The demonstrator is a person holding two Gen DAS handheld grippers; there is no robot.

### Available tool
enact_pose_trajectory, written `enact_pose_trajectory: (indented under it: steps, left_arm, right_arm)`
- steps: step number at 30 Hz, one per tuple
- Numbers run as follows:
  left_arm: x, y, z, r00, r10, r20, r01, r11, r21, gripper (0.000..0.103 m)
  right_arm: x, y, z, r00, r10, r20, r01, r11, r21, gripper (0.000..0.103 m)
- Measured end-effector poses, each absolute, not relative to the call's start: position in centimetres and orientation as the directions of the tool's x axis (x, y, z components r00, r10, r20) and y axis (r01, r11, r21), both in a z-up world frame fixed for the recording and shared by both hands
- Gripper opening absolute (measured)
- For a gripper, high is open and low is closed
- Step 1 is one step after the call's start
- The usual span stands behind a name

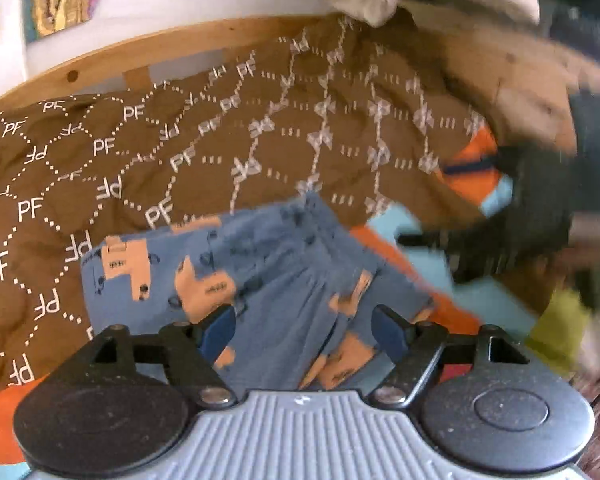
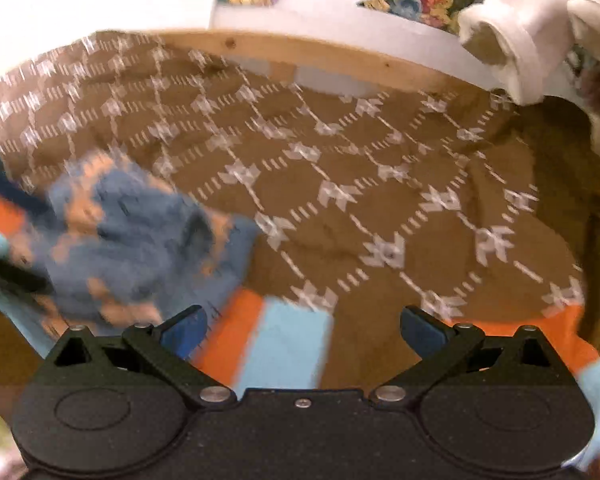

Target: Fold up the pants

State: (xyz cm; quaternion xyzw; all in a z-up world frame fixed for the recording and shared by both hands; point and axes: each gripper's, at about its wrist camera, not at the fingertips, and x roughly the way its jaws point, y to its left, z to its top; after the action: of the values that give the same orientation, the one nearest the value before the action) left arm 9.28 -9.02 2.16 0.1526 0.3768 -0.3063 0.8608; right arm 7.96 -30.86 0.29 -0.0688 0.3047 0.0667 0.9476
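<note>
Blue pants on a brown blanket, both claws open

In the left wrist view the pants (image 1: 260, 280) lie low centre, between the parted left claw (image 1: 304, 330) pads – not pinched; the right claw (image 2: 304, 328), wide open and empty, sees them blurred at left – on the blanket (image 2: 340, 200)

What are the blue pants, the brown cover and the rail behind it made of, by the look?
Blue pants: soft matte knit, likely cotton; they gather in limp folds, with a peach print. Brown cover: thin matte woven cloth, probably cotton or a blend; it creases finely, with a white printed pattern. Rail: pale unpainted wood, probably pine; grain and dark knots show.
</note>
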Motion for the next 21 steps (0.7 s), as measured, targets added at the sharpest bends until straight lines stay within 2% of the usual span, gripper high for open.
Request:
enact_pose_trajectory:
  steps: [3, 5, 7, 14, 18, 19, 21]
  left_arm:
    - [9.2, -9.5, 0.6, 0.512, -0.392, -0.764, 0.668, 0.741, 0.068, 0.064]
    - [8.9, -9.8, -0.1, 0.503, -0.387, -0.772, 0.688, 0.72, 0.088, 0.061]
    - [8.6, -10.1, -0.5, 0.51, -0.375, -0.774, 0.696, 0.709, 0.115, 0.054]
    - [8.3, -10.3, -0.7, 0.524, -0.37, -0.767, 0.704, 0.695, 0.146, 0.025]
    - [8.4, -10.0, -0.3, 0.516, -0.391, -0.762, 0.701, 0.704, 0.114, 0.015]
    - [8.5, -9.9, -0.2, 0.516, -0.396, -0.76, 0.7, 0.706, 0.107, 0.014]
    - [8.6, -9.5, 0.1, 0.513, -0.412, -0.753, 0.699, 0.71, 0.088, 0.009]
  right_arm:
    - [9.9, -30.3, 1.2, 0.772, 0.255, -0.582, -0.279, 0.959, 0.05, 0.102]
    - [11.1, -29.7, 1.5, 0.75, 0.32, -0.579, -0.331, 0.939, 0.091, 0.101]
    - [12.5, -28.8, 1.6, 0.72, 0.386, -0.577, -0.391, 0.912, 0.122, 0.094]
    - [15.8, -28.4, 0.9, 0.668, 0.433, -0.605, -0.372, 0.899, 0.232, 0.062]
    - [16.9, -29.2, -0.1, 0.654, 0.438, -0.616, -0.326, 0.899, 0.293, 0.038]
    - [17.0, -29.3, -0.3, 0.648, 0.445, -0.619, -0.324, 0.895, 0.306, 0.036]
    - [16.8, -29.3, -0.2, 0.648, 0.446, -0.617, -0.32, 0.895, 0.311, 0.021]
